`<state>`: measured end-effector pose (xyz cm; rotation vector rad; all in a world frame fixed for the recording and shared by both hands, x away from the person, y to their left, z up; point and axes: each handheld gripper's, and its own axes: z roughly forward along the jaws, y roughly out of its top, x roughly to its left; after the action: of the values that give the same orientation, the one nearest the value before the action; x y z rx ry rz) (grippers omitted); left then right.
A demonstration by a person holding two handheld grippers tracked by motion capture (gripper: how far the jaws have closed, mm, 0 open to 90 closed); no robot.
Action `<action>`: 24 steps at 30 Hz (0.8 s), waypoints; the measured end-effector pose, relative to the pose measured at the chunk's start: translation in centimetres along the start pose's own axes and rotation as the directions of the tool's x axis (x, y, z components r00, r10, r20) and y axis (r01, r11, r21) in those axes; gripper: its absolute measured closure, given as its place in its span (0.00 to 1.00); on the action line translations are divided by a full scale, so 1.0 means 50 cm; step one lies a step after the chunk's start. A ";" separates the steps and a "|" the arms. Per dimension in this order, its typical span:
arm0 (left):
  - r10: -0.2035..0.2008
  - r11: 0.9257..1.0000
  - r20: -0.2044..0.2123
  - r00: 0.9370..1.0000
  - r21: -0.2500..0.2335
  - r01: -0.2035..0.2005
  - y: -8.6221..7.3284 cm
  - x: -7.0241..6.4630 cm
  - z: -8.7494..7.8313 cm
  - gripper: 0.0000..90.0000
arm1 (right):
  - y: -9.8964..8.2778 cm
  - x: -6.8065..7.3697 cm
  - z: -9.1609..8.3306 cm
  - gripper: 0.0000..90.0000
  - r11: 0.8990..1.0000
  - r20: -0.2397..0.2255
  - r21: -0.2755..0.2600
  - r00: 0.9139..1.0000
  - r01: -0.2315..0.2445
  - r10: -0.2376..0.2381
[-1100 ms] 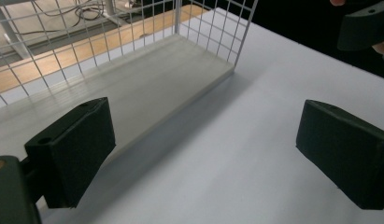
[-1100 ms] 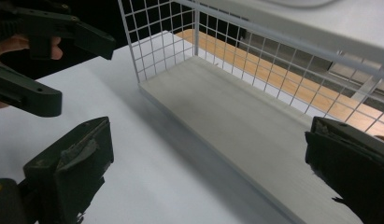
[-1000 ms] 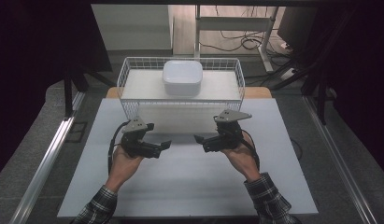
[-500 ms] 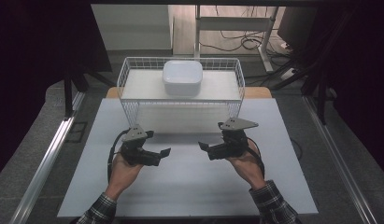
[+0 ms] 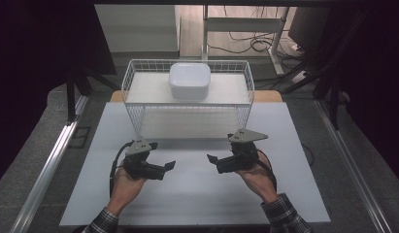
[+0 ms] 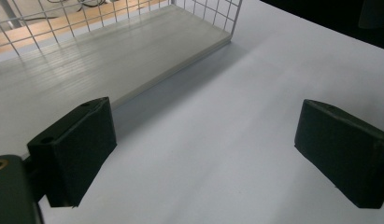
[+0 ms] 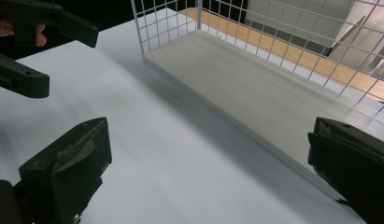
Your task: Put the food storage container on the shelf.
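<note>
We note both grippers drawn back toward us from the wire basket (image 5: 187, 94). Left gripper (image 5: 169, 166) and right gripper (image 5: 212, 159) gape wide, empty. White lidded box (image 5: 189, 80), probably plastic, sits atop the basket, untouched.

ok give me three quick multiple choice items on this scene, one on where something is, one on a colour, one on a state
1. Where is the container?
A. on the wire basket's top shelf
B. on the table
C. in a gripper

2. What colour is the container?
A. red
B. white
C. black

3. What state is the left gripper in?
A. shut on the container
B. open
C. shut on the basket

Answers: 1 A, it sits on the upper shelf in the high view. 2 B, it is plainly white. 3 B, its jaws stand wide apart with nothing between them.
</note>
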<state>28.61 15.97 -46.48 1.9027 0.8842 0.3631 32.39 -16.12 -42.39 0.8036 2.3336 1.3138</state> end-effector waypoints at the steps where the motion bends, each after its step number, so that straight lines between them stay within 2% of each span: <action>1: -0.004 1.000 -0.003 1.000 -0.001 0.004 -0.005 -0.001 -0.002 0.06 | -0.002 0.002 -0.002 0.00 1.000 0.000 0.001 1.000 0.007 -0.007; 16: -0.012 1.000 -0.020 1.000 0.010 0.012 -0.039 -0.008 -0.015 0.05 | -0.022 0.010 -0.016 0.00 1.000 -0.002 0.021 1.000 0.016 -0.016; 24: -0.016 1.000 -0.034 0.999 0.022 0.017 -0.063 -0.008 -0.029 0.04 | -0.044 0.006 -0.037 0.00 1.000 0.008 0.021 1.000 0.008 -0.008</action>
<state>26.17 17.46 -48.45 1.9138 0.9293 0.3777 30.46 -18.06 -43.32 0.8028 2.3458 1.2829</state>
